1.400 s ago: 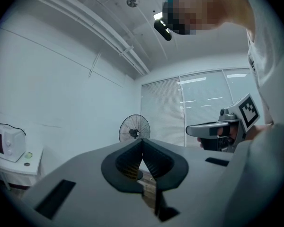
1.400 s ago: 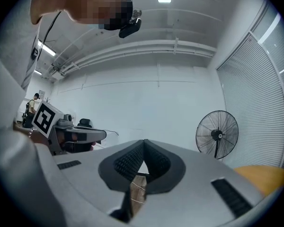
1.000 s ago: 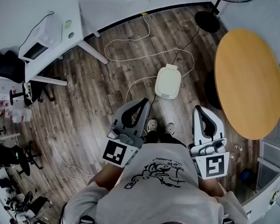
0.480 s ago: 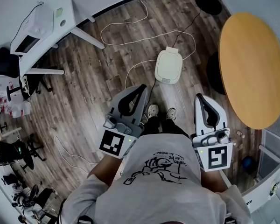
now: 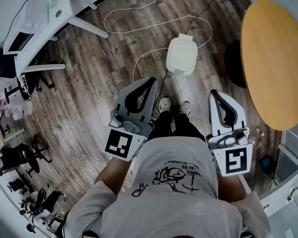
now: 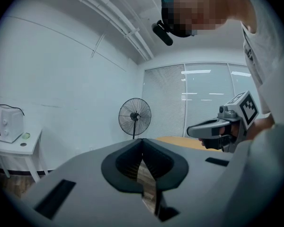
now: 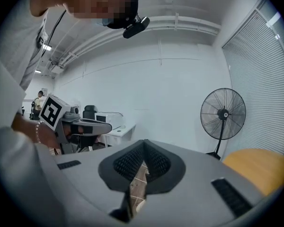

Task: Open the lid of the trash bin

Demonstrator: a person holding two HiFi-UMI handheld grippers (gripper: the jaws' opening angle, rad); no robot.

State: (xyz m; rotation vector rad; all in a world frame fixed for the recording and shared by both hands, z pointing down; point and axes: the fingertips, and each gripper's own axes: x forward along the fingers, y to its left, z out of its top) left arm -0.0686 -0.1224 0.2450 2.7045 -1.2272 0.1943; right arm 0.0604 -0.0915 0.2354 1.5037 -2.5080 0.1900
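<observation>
The trash bin [image 5: 182, 56] is a small white bin with rounded corners, standing on the wood floor ahead of the person's shoes, lid down. My left gripper [image 5: 151, 80] is held at waist height, pointing forward toward the bin's left side, well short of it and above it. Its jaws meet at the tips with nothing between them [image 6: 142, 141]. My right gripper [image 5: 214, 92] is held level with it on the right, also shut and holding nothing [image 7: 144, 142]. Neither gripper view shows the bin.
A round orange table [image 5: 275, 58] stands to the right, with a dark fan base [image 5: 233, 63] beside the bin. White cables [image 5: 139, 21] loop over the floor behind the bin. A white desk with a microwave [image 5: 22, 26] is at the far left. The standing fan [image 6: 134, 117] is ahead.
The head view has tilted further down, so the bin and shoes sit higher in the picture. Both grippers stay shut at waist height, little moved.
</observation>
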